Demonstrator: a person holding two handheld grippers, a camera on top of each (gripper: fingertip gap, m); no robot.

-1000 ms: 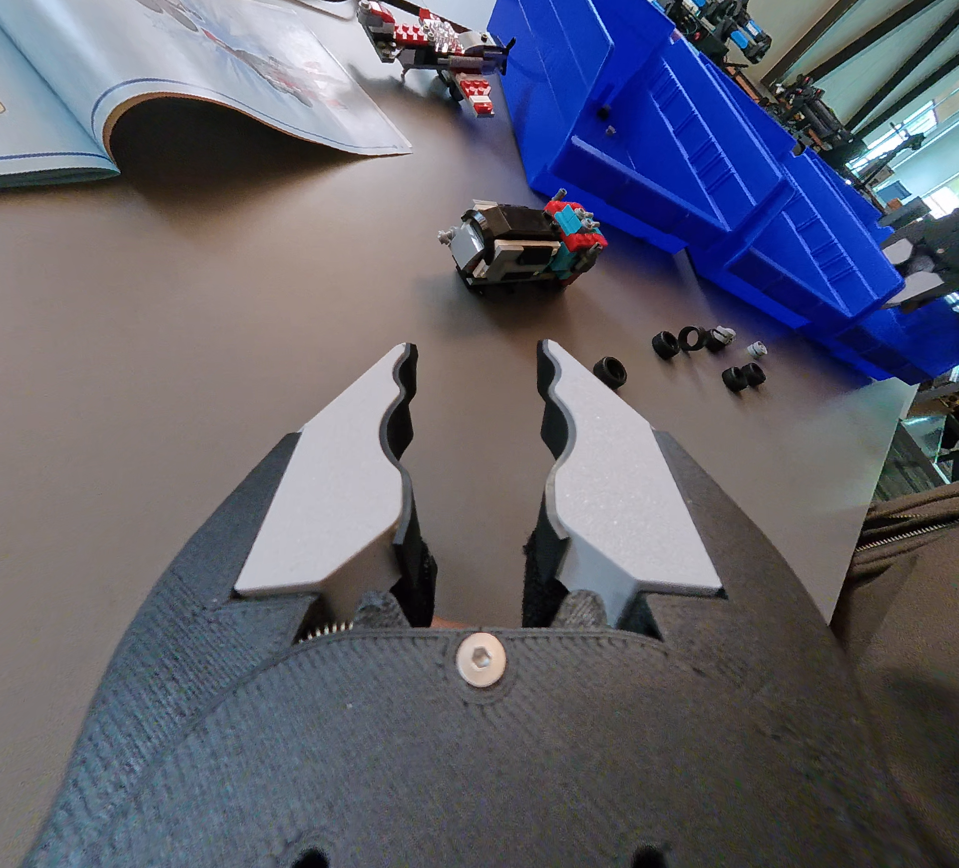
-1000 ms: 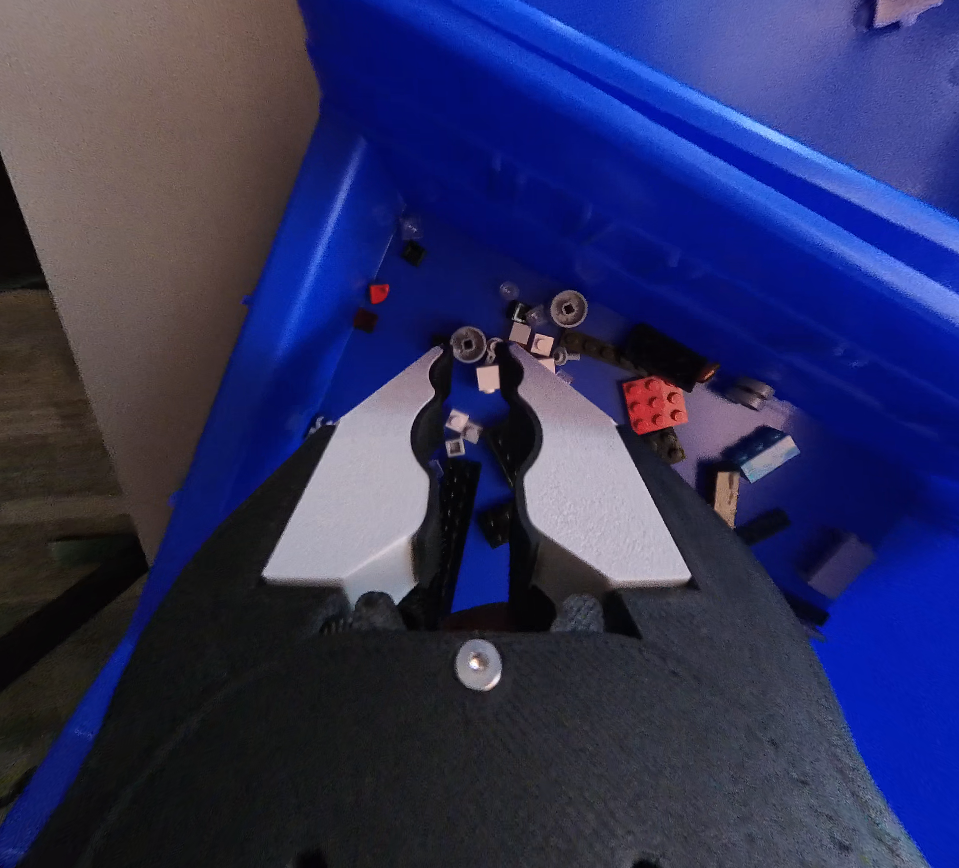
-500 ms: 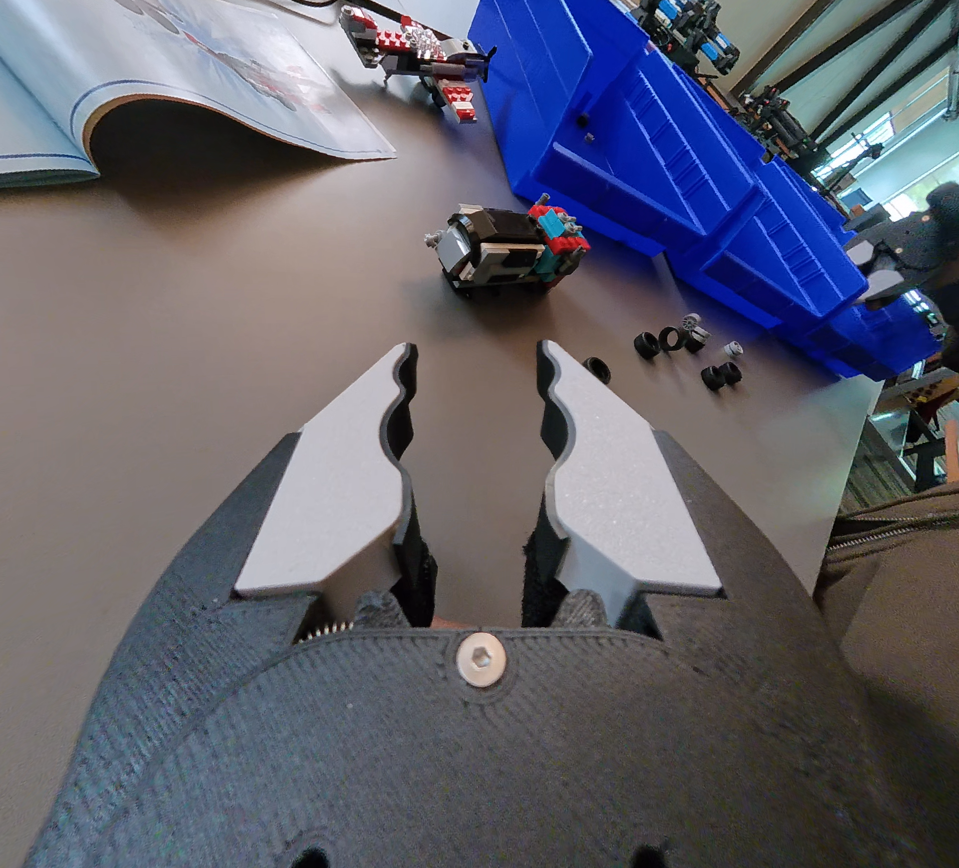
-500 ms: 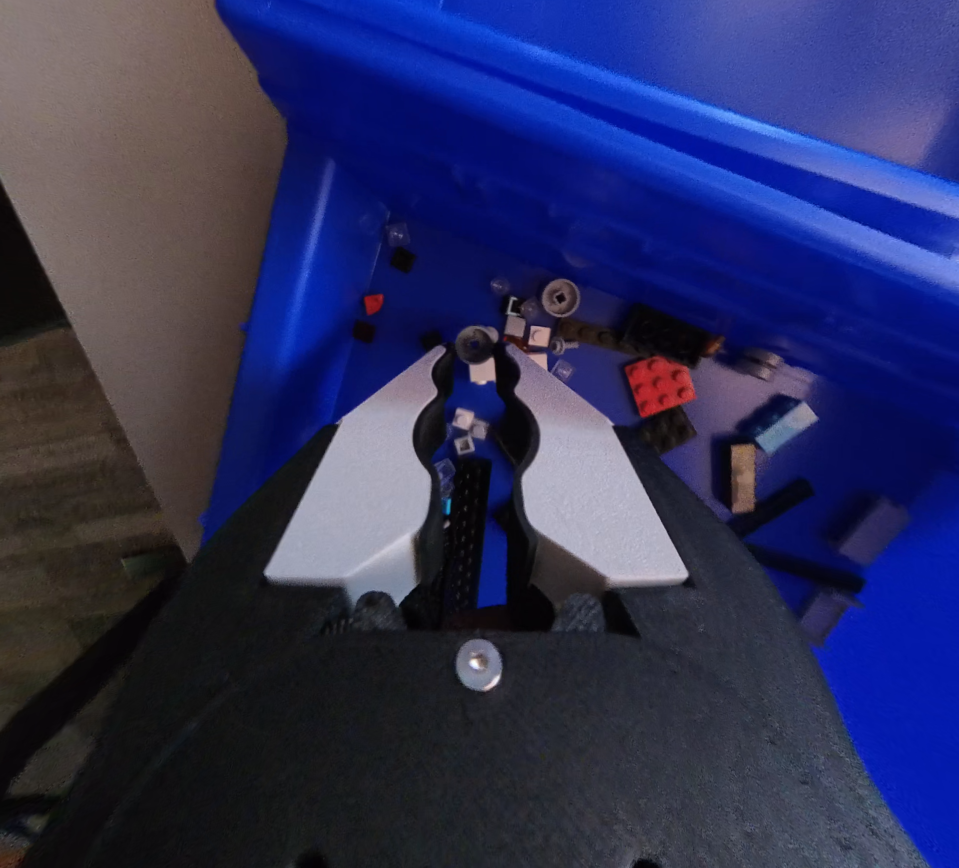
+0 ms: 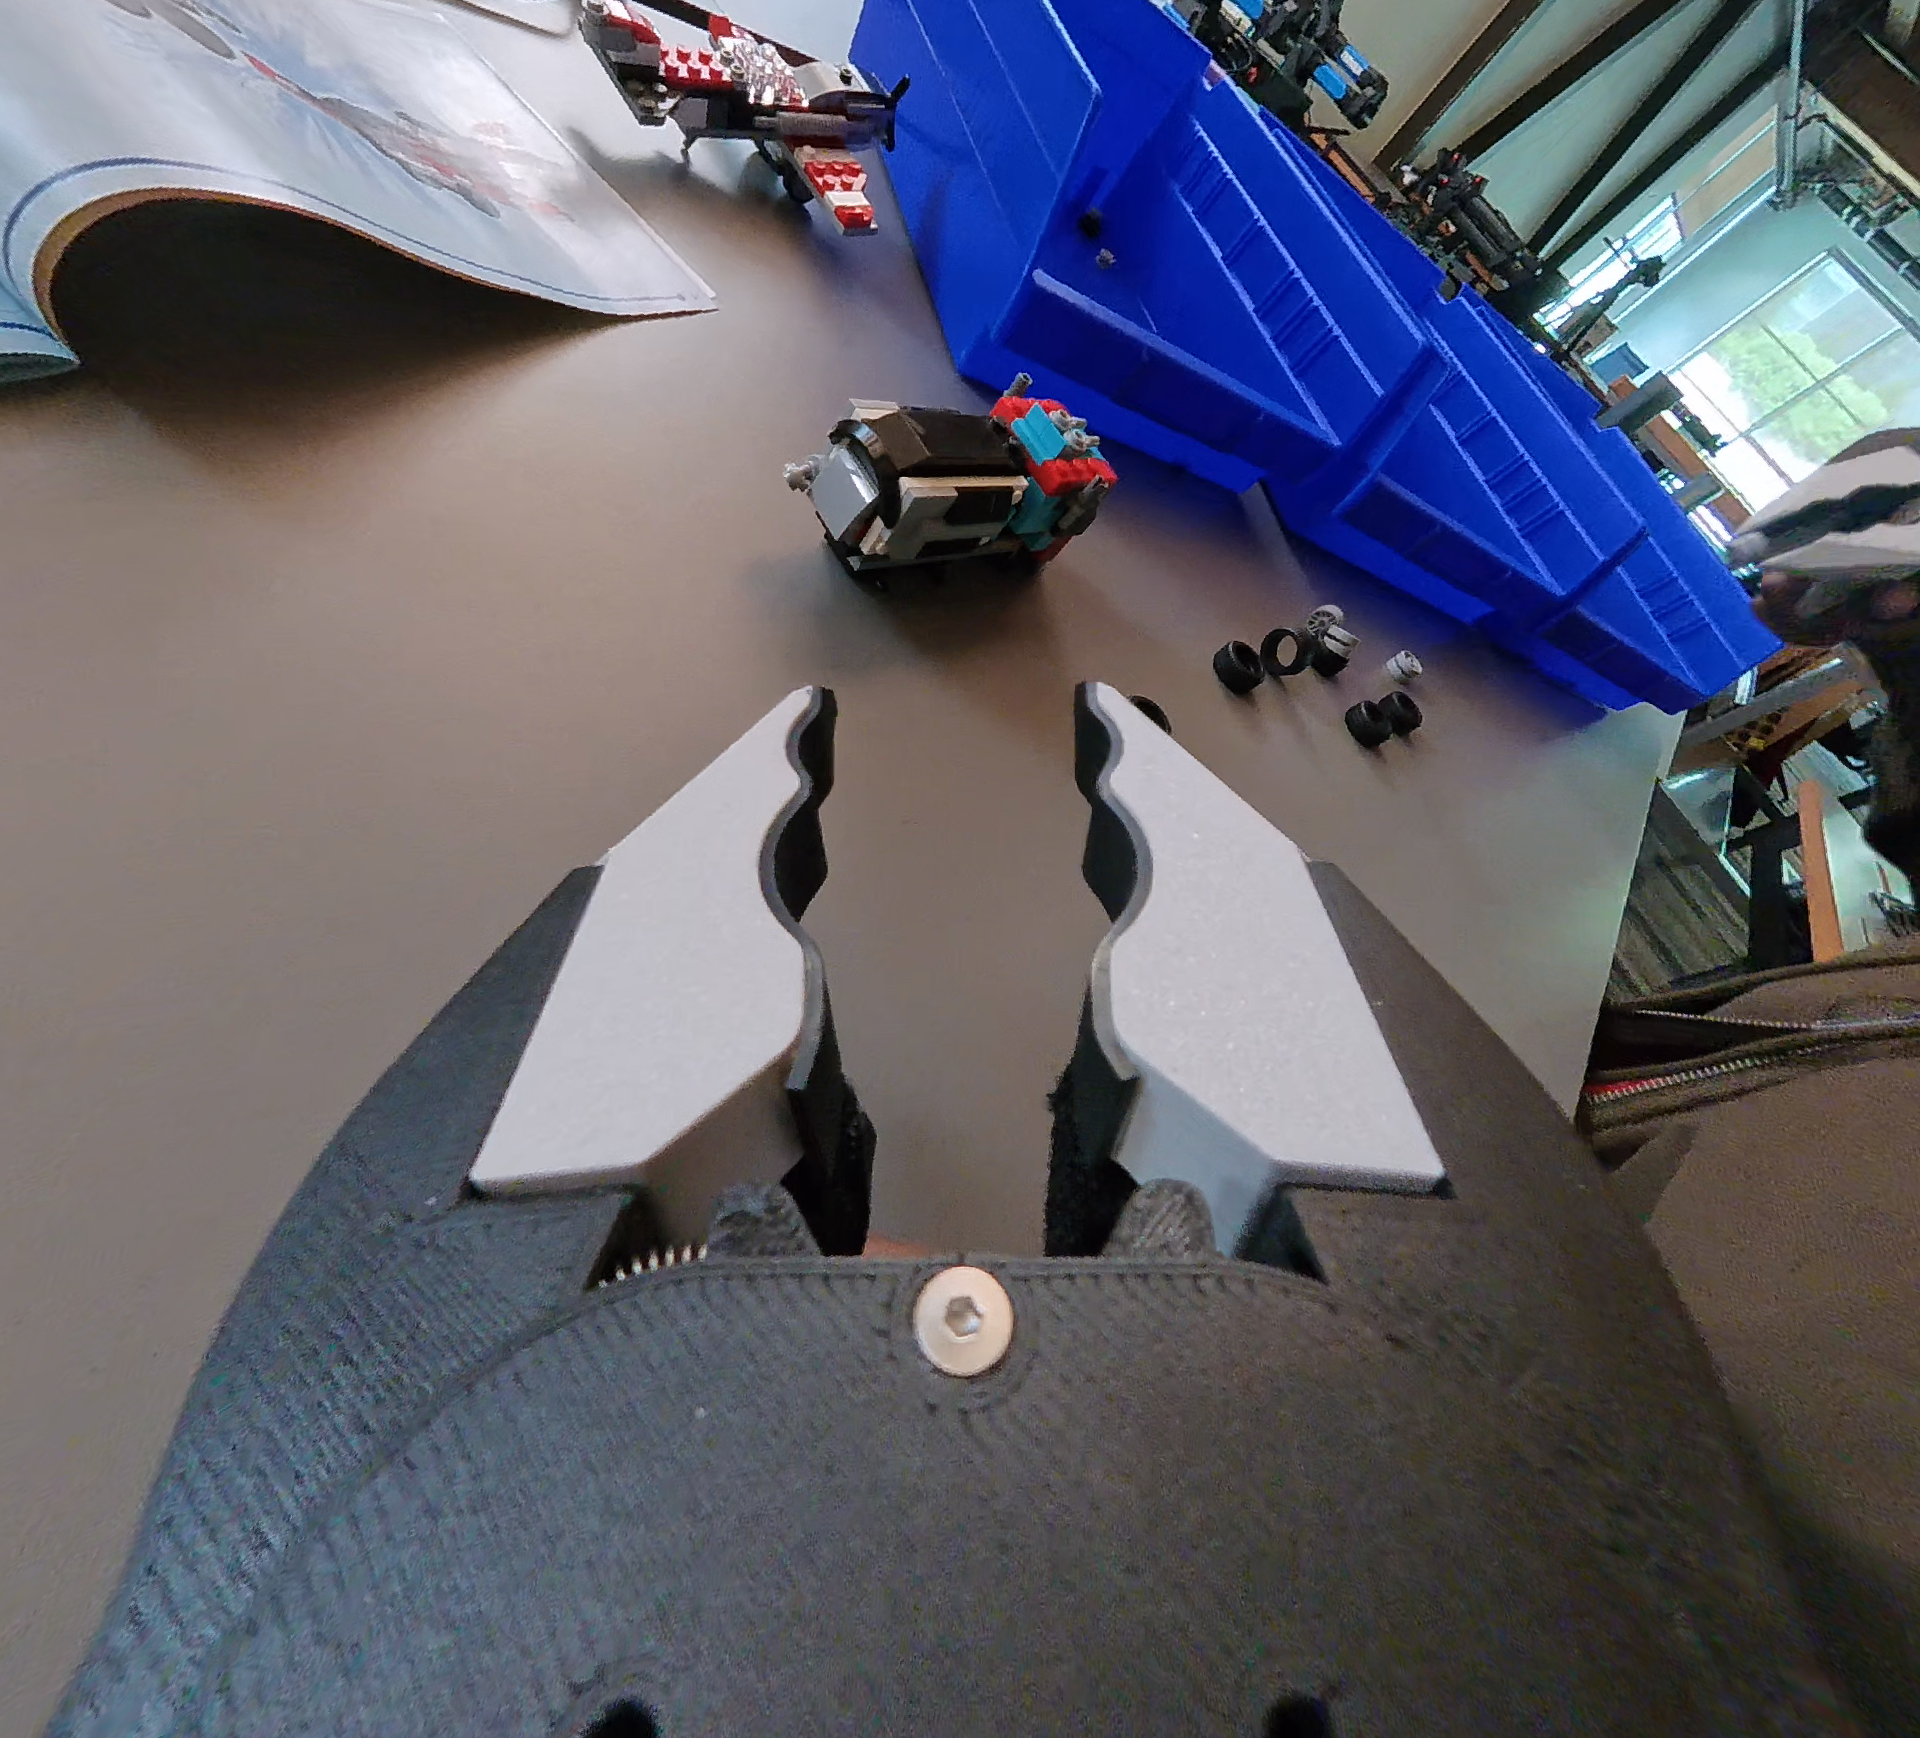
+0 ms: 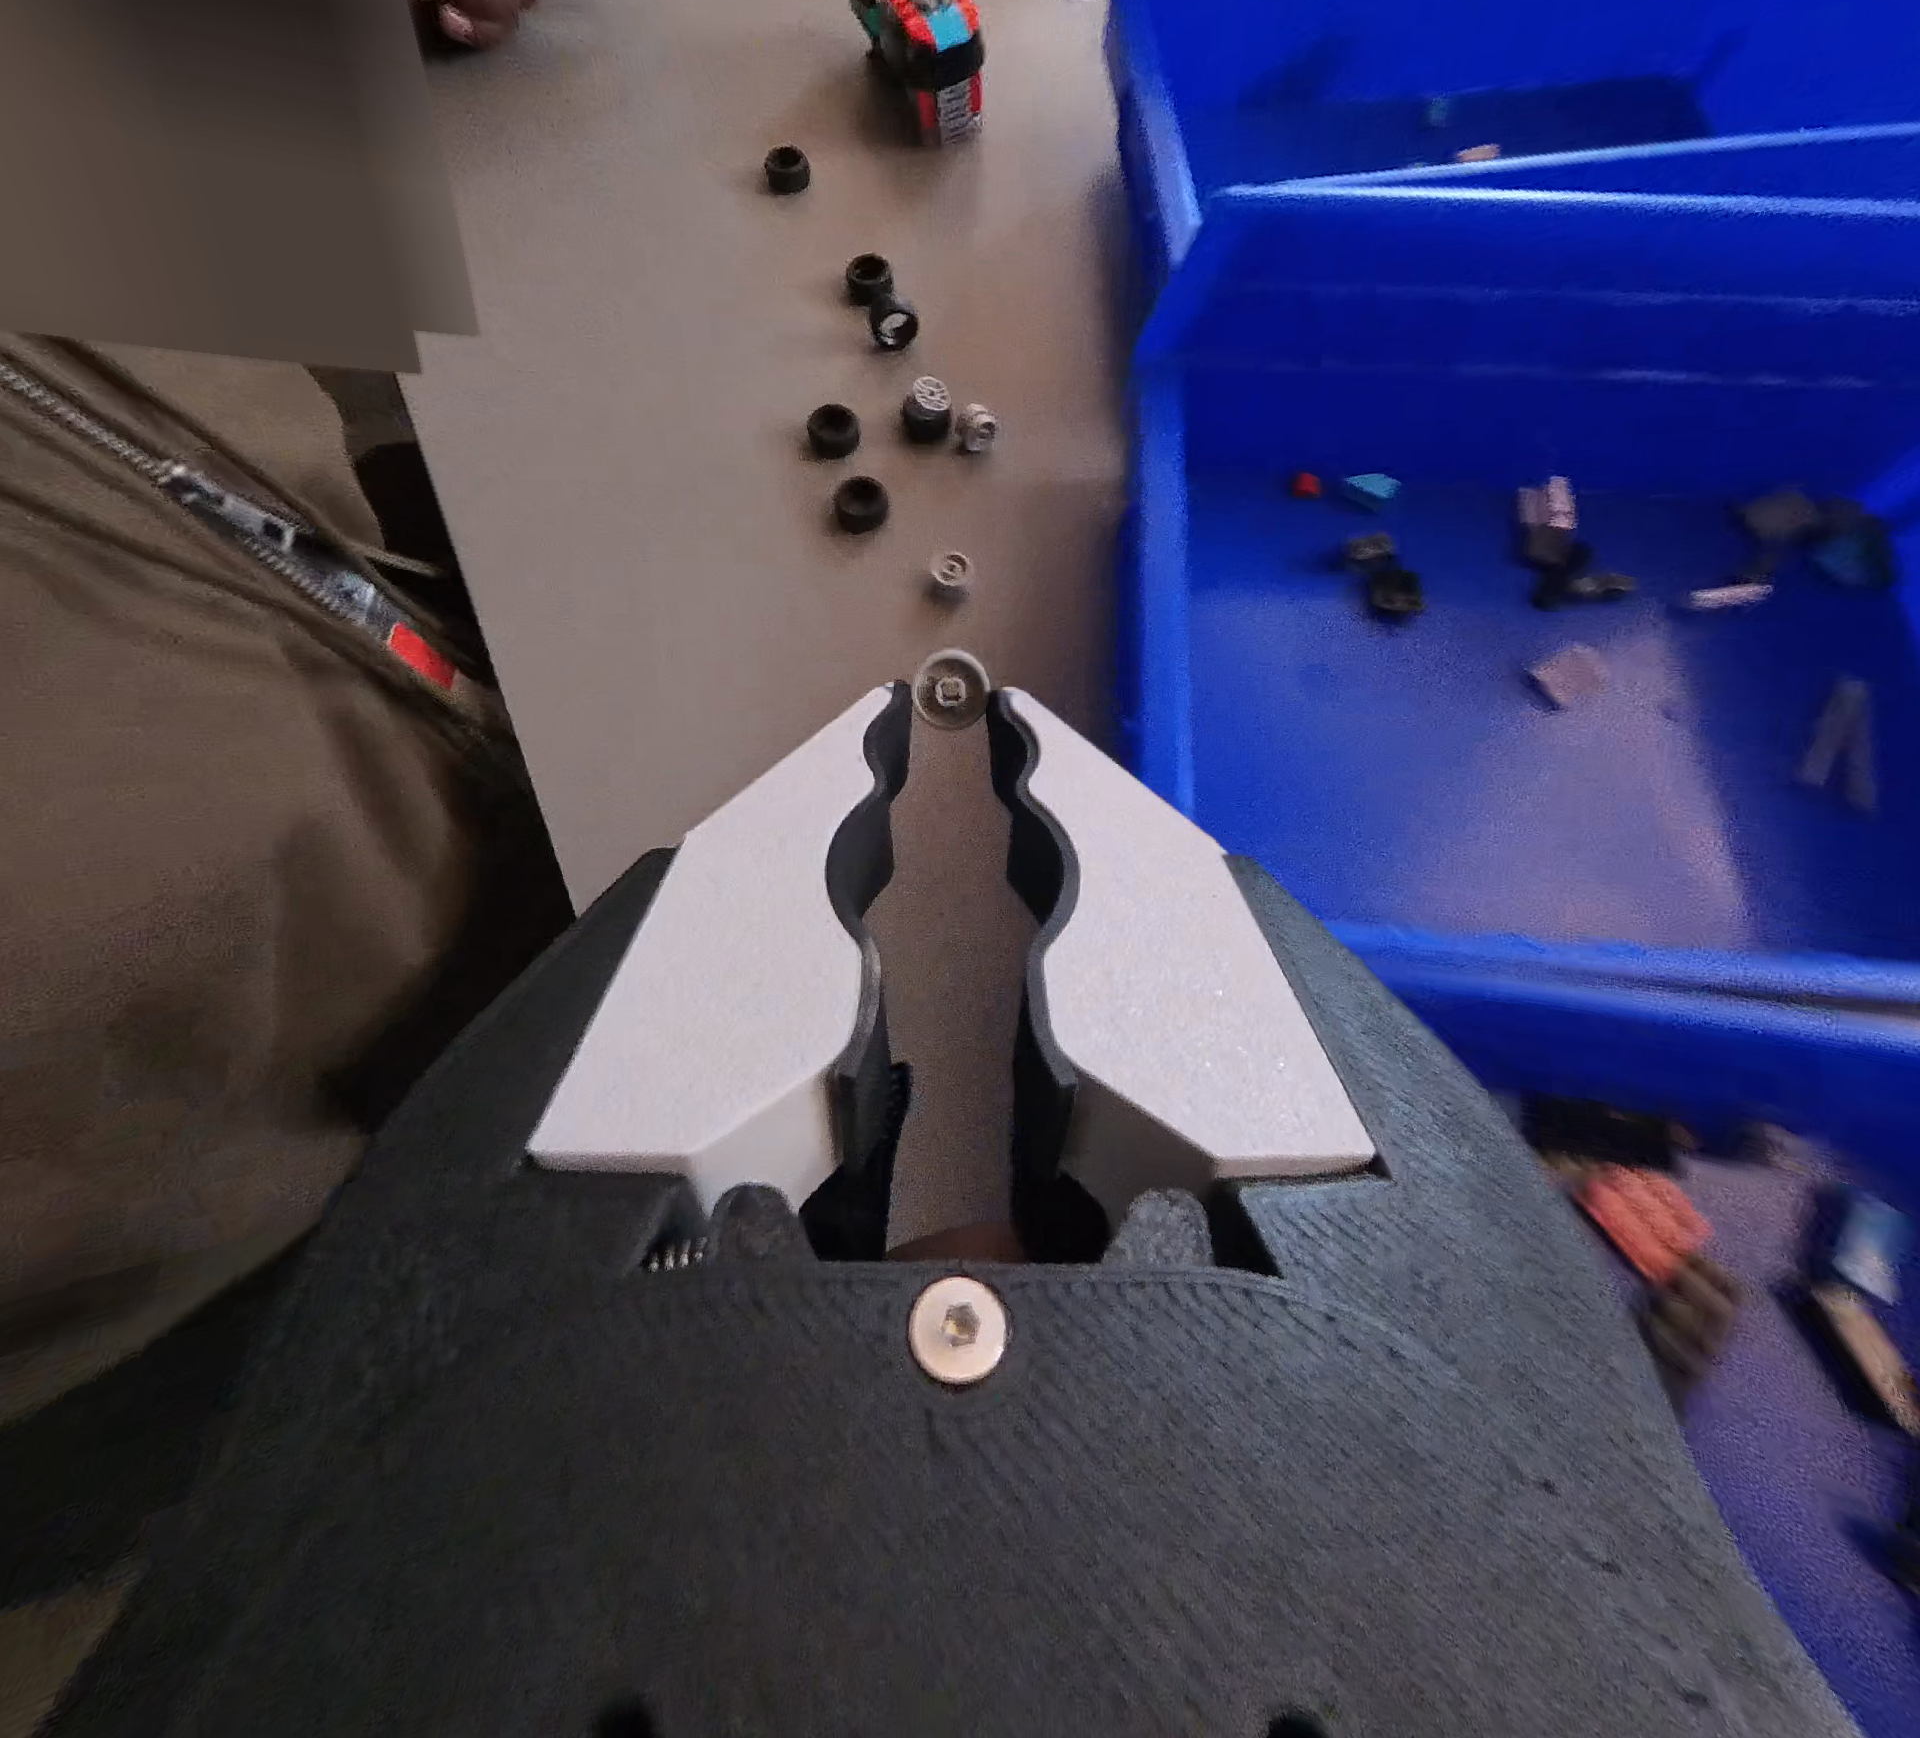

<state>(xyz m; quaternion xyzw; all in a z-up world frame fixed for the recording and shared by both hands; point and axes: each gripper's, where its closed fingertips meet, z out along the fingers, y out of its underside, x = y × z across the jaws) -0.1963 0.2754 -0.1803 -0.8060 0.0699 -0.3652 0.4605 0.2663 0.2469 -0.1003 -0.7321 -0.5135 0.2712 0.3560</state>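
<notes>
Left view: left claw (image 5: 951, 712) wide apart, holding nothing, low over the bare brown table (image 5: 364, 649). Same as a second ago, hardly moved. Toy truck (image 5: 951, 483) just in front of the blue bins (image 5: 1195, 234). Little black tyres (image 5: 1288, 649) near the bins too, a bit further along the row. Toy plane (image 5: 748, 88) touching the end bin. Open booklet (image 5: 312, 99) well apart from the bins. Two tiny dark bits (image 5: 1091, 223) in the end bin.

Right view: right claw (image 6: 945, 696) clamped on a small grey round piece (image 6: 948, 689), right at the tips. A second ago down inside a bin, among loose bricks; now out, over the table, just beside the bins. Loose bricks (image 6: 1558, 535) scattered on the floor of the near bin. Only a few bits (image 6: 1475, 153) in the next bin.
</notes>
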